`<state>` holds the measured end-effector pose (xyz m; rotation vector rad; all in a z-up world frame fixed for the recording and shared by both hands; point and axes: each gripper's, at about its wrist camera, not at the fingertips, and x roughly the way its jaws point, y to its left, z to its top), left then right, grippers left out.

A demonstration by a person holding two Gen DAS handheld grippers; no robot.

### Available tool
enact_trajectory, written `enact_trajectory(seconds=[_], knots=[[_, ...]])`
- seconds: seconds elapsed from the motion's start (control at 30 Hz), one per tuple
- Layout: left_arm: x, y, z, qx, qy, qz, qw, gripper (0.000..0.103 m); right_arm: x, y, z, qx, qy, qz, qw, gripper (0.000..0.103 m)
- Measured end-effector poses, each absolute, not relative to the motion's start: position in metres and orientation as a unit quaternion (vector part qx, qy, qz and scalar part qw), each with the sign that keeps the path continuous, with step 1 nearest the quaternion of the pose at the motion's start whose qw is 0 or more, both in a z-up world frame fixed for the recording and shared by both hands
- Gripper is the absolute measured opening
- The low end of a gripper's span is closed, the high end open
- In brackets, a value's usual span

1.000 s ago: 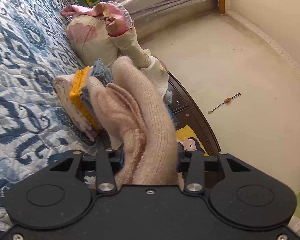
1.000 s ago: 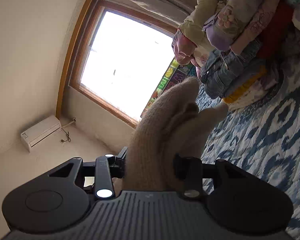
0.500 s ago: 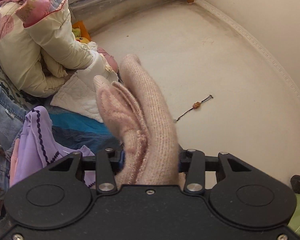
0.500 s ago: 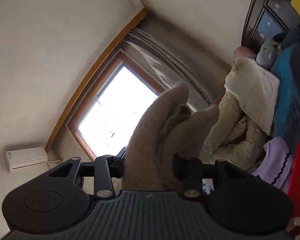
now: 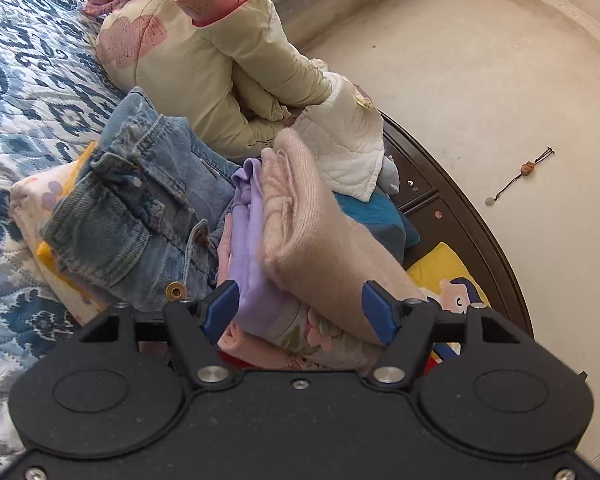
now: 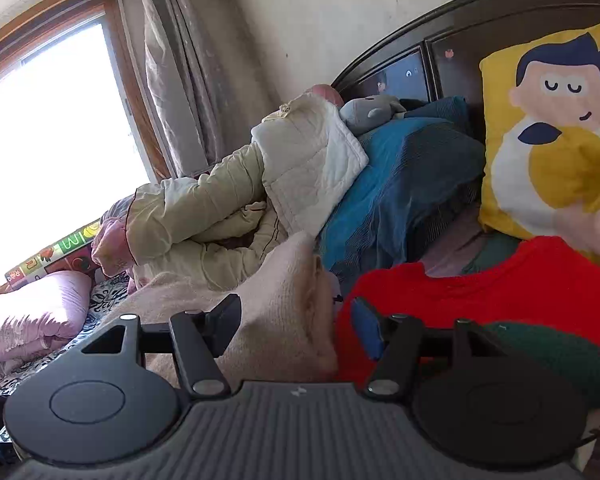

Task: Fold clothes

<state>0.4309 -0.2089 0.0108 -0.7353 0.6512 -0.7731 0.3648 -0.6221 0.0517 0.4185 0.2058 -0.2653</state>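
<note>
The folded pink sweater (image 5: pixel 320 236) lay on top of a pile of folded clothes (image 5: pixel 256 280) on the bed, right of the denim jacket (image 5: pixel 140 200). Both the left claw (image 5: pixel 300 312) and the right claw (image 6: pixel 296 328) stood spread, gripping nothing. The knit looked soft, light and floppy, best pinched at its thick folded edge.

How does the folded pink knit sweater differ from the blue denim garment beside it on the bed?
The folded pink knit sweater is soft, fuzzy ribbed wool; the blue denim garment is stiff woven cloth with metal snaps and a flap pocket. The sweater lies on top of a purple layer between the open fingers of the left gripper; the denim tops a separate pile, clear of the fingers. The sweater is one smooth fold; the denim is bunched. Both are folded on stacks.
</note>
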Motion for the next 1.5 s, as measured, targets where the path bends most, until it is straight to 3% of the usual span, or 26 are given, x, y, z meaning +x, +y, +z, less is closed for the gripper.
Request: enact_trajectory(seconds=[0.13,0.23,0.37,0.43,0.73,1.0,1.13,1.27,1.5], knots=[[0.373,-0.163,0.014,-0.315,0.303,-0.337,0.834,0.085,0.298,-0.586,0.050,0.248,0.092,-0.092,0.960,0.082],[0.326,-0.121,0.026,-0.271,0.299,-0.326,0.855,0.090,0.256,-0.541,0.035,0.282,0.134,-0.026,0.950,0.083],[0.263,-0.068,0.043,-0.205,0.288,-0.306,0.884,0.098,0.212,-0.475,0.025,0.318,0.179,0.053,0.930,0.096],[0.224,-0.041,0.060,-0.125,0.265,-0.270,0.917,0.103,0.191,-0.440,0.028,0.315,0.188,0.086,0.926,0.101],[0.088,0.069,0.077,0.079,0.258,-0.079,0.960,0.103,0.137,-0.305,0.044,0.241,0.230,0.198,0.922,0.103],[0.039,0.075,0.001,-0.048,0.273,-0.003,0.961,0.103,0.088,-0.205,0.016,0.127,0.301,0.208,0.922,0.103],[0.029,0.044,-0.028,-0.027,0.283,0.022,0.958,0.103,0.062,-0.182,0.005,0.058,0.317,0.173,0.931,0.103],[0.019,0.027,-0.029,0.010,0.278,0.022,0.960,0.103,0.040,-0.176,-0.005,0.029,0.320,0.140,0.937,0.103],[0.008,0.029,-0.016,-0.045,0.288,0.018,0.956,0.103,0.023,-0.190,-0.011,0.042,0.330,0.114,0.936,0.103]])
